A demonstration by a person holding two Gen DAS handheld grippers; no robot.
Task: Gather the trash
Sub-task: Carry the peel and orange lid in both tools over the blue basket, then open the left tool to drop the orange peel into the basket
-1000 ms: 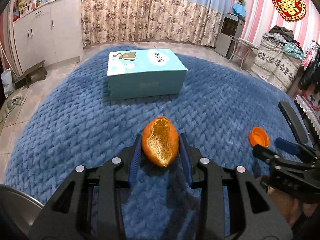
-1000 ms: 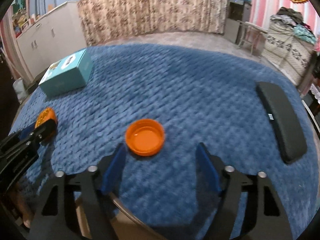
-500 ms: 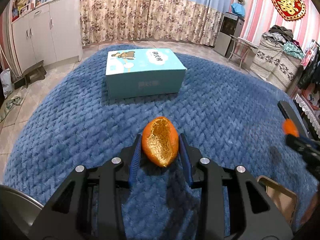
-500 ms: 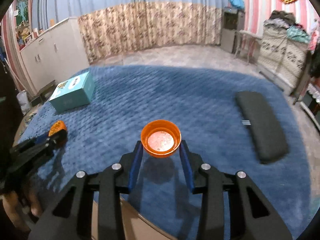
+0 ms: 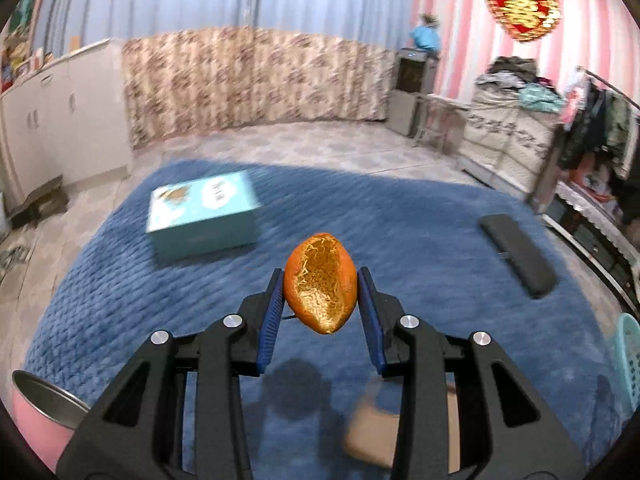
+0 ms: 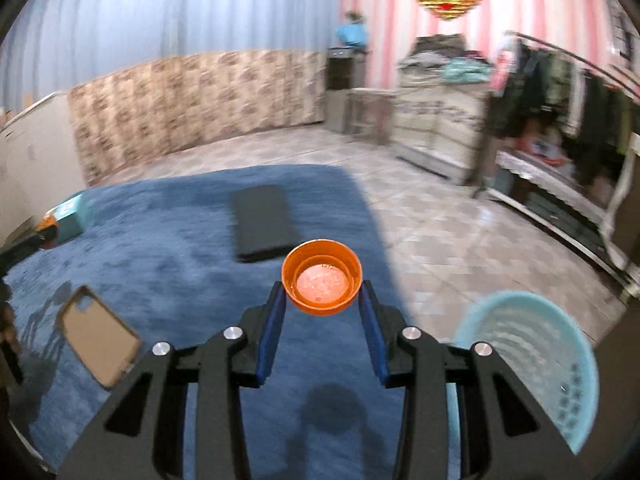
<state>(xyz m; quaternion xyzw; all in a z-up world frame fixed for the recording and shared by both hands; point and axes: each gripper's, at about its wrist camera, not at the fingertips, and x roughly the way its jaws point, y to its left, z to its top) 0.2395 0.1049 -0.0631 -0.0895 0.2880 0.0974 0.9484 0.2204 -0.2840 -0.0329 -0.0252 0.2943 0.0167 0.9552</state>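
My left gripper point(image 5: 320, 300) is shut on a piece of orange peel point(image 5: 320, 282), held above the blue rug point(image 5: 420, 240). Its blue pads press both sides of the peel. My right gripper point(image 6: 322, 300) is shut on an orange bottle cap point(image 6: 321, 282), hollow side facing the camera, lifted over the rug's right edge. A light blue plastic basket point(image 6: 536, 356) sits low on the right, just right of the right gripper, and shows as a sliver in the left wrist view point(image 5: 630, 360). At the far left of the right wrist view the left gripper with the peel point(image 6: 47, 227) shows.
A teal box point(image 5: 204, 216) and a black flat pad point(image 5: 516, 254) lie on the rug. A brown phone case point(image 6: 98, 336) lies left of the right gripper. A pink metal-rimmed cup point(image 5: 40, 408) sits at the lower left. Tiled floor point(image 6: 460, 232) lies beyond the rug.
The right gripper closed on the orange cap, lifted it off the rug and swung right toward the basket. The left gripper rose with the peel and turned right.
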